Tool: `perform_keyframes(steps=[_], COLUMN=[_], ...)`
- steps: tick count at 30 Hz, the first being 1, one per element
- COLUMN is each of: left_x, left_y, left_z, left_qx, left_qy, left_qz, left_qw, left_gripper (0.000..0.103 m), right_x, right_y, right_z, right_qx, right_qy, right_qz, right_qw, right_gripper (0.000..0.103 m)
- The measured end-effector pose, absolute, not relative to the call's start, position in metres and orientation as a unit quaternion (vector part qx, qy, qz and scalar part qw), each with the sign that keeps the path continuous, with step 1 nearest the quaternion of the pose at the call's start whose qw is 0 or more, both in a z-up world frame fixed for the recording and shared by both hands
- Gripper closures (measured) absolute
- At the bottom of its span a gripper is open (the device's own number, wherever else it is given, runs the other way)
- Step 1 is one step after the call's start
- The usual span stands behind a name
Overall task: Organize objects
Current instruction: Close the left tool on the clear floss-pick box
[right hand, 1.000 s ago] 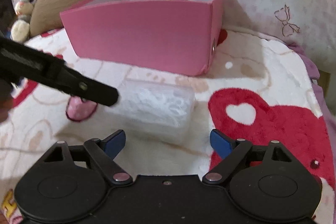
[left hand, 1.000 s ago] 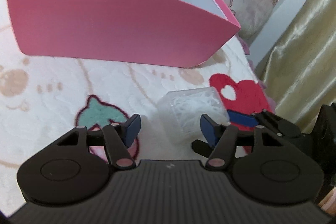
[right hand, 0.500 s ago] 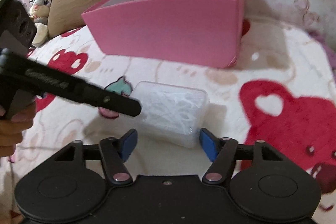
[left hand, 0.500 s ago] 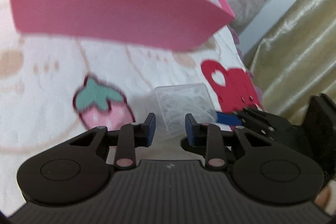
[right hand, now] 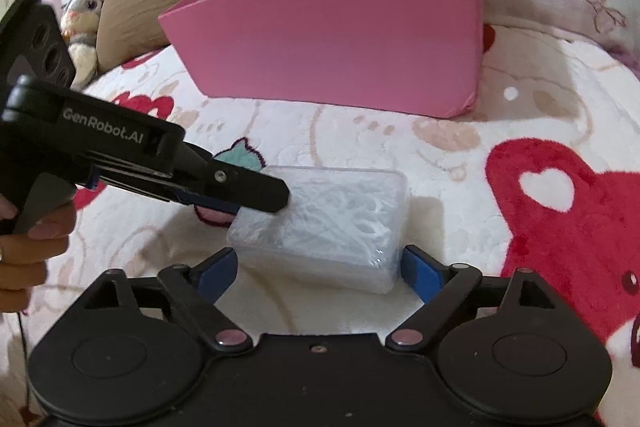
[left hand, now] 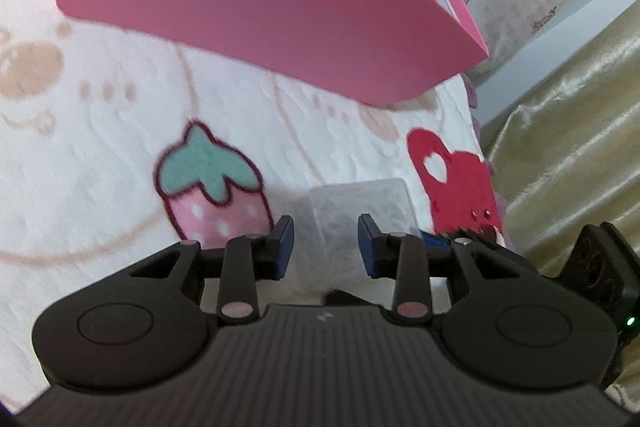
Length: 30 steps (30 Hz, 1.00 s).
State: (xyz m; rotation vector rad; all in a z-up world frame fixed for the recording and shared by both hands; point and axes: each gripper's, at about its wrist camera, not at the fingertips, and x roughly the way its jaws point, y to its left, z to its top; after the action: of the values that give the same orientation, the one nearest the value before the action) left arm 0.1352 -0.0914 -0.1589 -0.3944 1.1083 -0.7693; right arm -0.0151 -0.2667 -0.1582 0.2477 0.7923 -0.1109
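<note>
The clear plastic box (right hand: 320, 227) of white bits lies flat on the printed blanket (right hand: 500, 195), just in front of the pink bin (right hand: 332, 43), probably so both tools can reach it before it goes in. The left gripper (left hand: 325, 241) is narrow and opening slightly, its tip at the box's left end, grip uncertain. The right gripper (right hand: 318, 269) spreads wide, still opening, one finger either side of the near edge, pads not pressing. Cushions and a plush rabbit (right hand: 86, 11) sit well behind; only the bin's tall front wall stands in the way
</note>
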Motion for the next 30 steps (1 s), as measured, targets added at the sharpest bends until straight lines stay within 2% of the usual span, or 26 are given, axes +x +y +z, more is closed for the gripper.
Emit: perform_keyframes(steps=[2,10,19,30], left_x=[0.133,0.129,0.118,0.094], left_y=[-0.092,-0.092,-0.087,-0.074], left_z=[-0.157,-0.156,-0.148,-0.119], left_qx=[-0.175,-0.193,-0.188,-0.120], left_qy=[0.506,0.523,0.520,0.494], left_qz=[-0.353,-0.333,-0.332,-0.355], left_qw=[0.767,0.761,0.764,0.785], left_gripper=[0.069,0.070,0.068,0.068], right_x=[-0.011,-0.003,-0.008,-0.013], right_y=[-0.262,-0.247,-0.242,-0.233], right_z=[-0.161,-0.156,-0.147,-0.132], right_qx=[0.104,0.074,0.087,0.116], right_qy=[0.388,0.412,0.411,0.408], right_qz=[-0.057,-0.090,-0.083,-0.044], right_qw=[0.914,0.904,0.904,0.905], right_gripper=[0.007,0.009,0.009,0.009])
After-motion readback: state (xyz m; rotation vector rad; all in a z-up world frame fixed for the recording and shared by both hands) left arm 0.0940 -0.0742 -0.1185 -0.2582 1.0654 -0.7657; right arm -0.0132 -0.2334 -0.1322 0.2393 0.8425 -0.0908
